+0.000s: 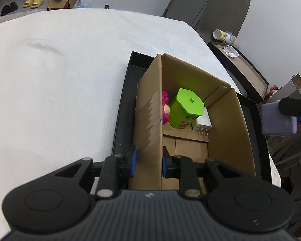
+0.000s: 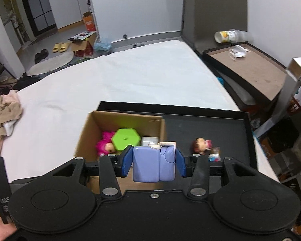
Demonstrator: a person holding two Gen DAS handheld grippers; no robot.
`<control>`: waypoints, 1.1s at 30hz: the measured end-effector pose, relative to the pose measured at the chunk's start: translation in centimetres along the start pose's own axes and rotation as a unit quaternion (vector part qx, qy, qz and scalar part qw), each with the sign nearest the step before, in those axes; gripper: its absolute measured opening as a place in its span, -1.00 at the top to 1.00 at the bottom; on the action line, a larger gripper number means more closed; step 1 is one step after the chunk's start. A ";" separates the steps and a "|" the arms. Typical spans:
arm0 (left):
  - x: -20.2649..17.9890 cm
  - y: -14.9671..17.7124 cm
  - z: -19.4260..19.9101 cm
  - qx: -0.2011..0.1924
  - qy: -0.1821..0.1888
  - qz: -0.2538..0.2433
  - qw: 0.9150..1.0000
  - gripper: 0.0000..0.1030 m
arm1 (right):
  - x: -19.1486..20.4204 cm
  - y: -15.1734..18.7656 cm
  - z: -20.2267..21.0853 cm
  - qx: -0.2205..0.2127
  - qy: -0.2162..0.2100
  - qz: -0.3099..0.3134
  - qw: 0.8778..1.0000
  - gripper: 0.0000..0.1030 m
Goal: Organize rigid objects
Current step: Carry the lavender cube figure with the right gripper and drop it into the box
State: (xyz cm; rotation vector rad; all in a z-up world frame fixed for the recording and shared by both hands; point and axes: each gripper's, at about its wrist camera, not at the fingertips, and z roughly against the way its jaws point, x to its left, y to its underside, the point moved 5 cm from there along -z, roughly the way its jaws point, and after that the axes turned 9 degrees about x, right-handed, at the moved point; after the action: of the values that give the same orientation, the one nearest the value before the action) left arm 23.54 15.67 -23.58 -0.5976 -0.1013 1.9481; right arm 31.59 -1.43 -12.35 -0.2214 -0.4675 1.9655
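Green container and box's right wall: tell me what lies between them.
A white plug adapter lies there, right against the green container, with bare cardboard floor beyond it up to the box wall. The left wrist view shows this best.

White-covered desk (image 2: 130, 76)
A black tray (image 2: 226, 114) and crumpled beige cloth (image 2: 4, 112) are carried directly on it.

Two matching black handheld grippers

Left gripper (image 1: 148, 160) and right gripper (image 2: 153, 161): blue pads, silver screws, round black discs, ribbed grey housing.
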 end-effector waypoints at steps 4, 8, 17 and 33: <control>0.1 0.0 0.0 0.001 0.003 0.003 1.000 0.56 | 1.4 0.1 -0.5 0.004 -0.006 0.006 1.000 0.15; 0.1 0.0 0.0 0.001 0.003 0.003 1.000 0.55 | 2.3 0.2 -1.1 0.009 -0.011 0.009 1.000 0.15; 0.0 0.1 0.0 0.002 0.004 -0.002 1.000 0.55 | 4.4 0.7 -3.5 0.029 -0.018 0.015 0.999 0.14; 0.4 -0.2 -0.1 0.007 0.013 0.001 1.000 0.54 | 6.5 1.0 -7.9 0.077 -0.046 0.002 0.996 0.14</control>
State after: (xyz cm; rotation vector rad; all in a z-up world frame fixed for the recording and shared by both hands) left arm 23.58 16.05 -23.72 -0.6134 -0.0717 1.9410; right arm 30.80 5.82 -19.54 -0.0335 -0.3720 2.0107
